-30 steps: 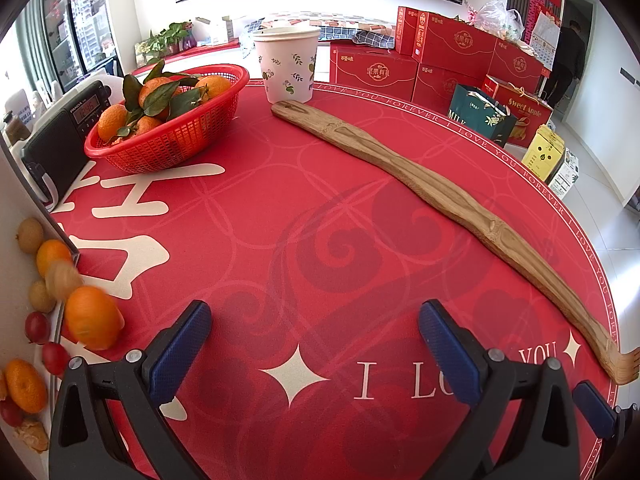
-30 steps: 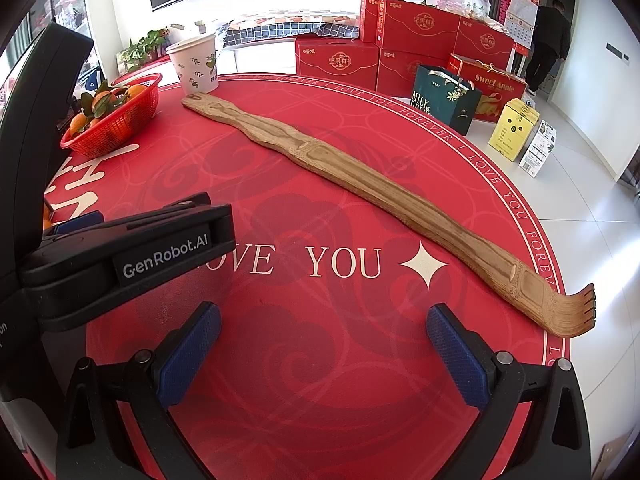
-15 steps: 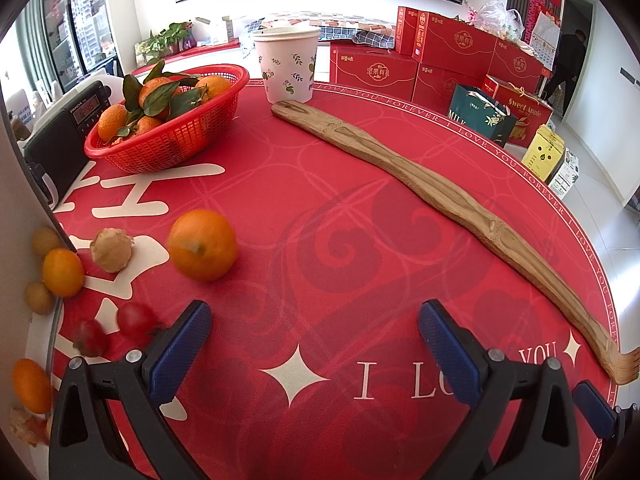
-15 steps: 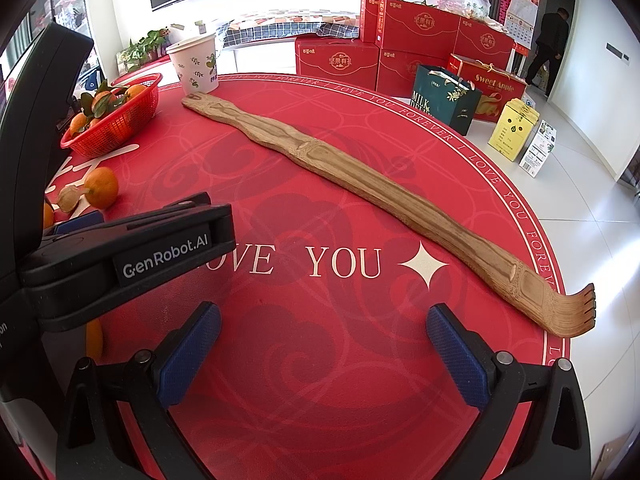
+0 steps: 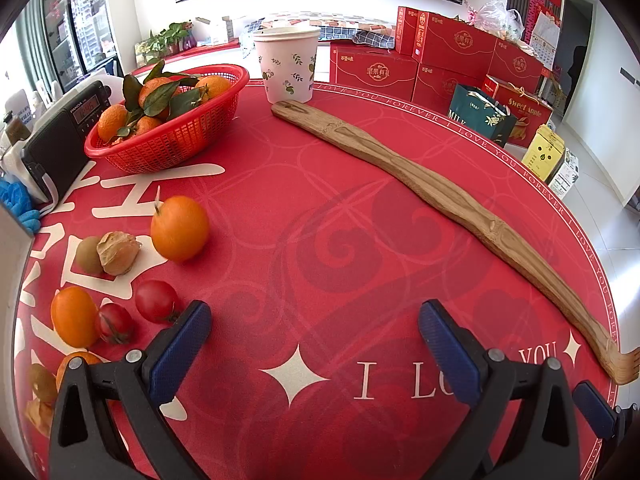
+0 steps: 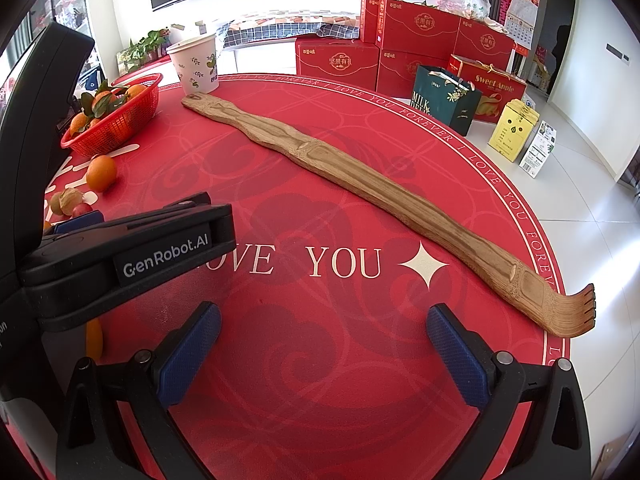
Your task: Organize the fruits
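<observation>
Fruits lie loose at the left of the red surface [image 5: 320, 208] in the left wrist view: a large orange [image 5: 180, 227] sits nearest the middle, with a papery husked fruit [image 5: 119, 252] just beside it and a small greenish-brown fruit [image 5: 88, 254] touching that husk. Nearer the camera are two red tomatoes [image 5: 156, 301], a smaller orange [image 5: 74, 316] and, half hidden behind the left gripper [image 5: 314, 346], more orange and brown pieces at the frame's edge. A red mesh basket [image 5: 168, 136] farther back holds leafy oranges, with a patterned paper cup [image 5: 288, 65] to its right and a black radio [image 5: 60, 140] to its left. A long wooden back scratcher [image 5: 440, 208] runs diagonally across the cloth. The left gripper's blue-padded jaws are spread wide and hold nothing. From the right wrist view, the right gripper [image 6: 324, 350] hovers over the lettered part of the cloth, its jaws likewise wide apart and empty. The left gripper's black body fills the left side, partly hiding the loose fruit, of which the large orange [image 6: 101, 173] and the husked fruit [image 6: 71, 199] show beyond it. The back scratcher [image 6: 360, 188] ends in its clawed tip at the surface's right edge, and red gift boxes [image 6: 412, 40] stand on the floor behind.
</observation>
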`<control>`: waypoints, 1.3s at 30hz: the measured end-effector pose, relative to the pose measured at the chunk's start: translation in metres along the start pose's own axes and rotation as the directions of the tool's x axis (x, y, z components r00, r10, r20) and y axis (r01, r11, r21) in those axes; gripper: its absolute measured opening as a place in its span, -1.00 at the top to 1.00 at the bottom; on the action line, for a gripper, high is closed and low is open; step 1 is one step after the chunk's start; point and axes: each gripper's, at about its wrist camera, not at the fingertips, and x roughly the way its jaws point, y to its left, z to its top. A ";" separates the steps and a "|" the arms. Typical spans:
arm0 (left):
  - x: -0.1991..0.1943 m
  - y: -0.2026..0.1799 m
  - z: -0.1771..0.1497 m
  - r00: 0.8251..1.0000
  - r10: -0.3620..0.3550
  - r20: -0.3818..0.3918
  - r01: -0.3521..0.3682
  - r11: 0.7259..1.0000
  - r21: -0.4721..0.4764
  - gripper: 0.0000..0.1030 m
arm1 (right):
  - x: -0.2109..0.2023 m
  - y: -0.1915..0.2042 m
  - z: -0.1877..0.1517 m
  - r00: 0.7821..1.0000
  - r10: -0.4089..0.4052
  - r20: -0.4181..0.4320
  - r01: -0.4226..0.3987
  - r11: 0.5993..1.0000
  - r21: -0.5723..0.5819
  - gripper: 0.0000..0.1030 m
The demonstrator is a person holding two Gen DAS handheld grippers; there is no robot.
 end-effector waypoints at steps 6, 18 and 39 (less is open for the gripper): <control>0.000 0.000 0.000 1.000 0.000 0.000 0.000 1.000 0.000 -1.00 | 0.000 -0.001 0.000 1.000 0.000 0.000 0.000 1.000 0.000 -1.00; 0.000 0.000 0.000 1.000 0.000 0.000 0.000 1.000 0.000 -1.00 | -0.003 -0.003 0.000 1.000 -0.003 0.003 0.003 1.000 0.007 -1.00; -0.017 0.008 0.003 0.999 -0.043 0.019 0.044 0.999 -0.018 -1.00 | -0.004 -0.004 0.000 1.000 0.014 0.004 -0.014 1.000 -0.005 -1.00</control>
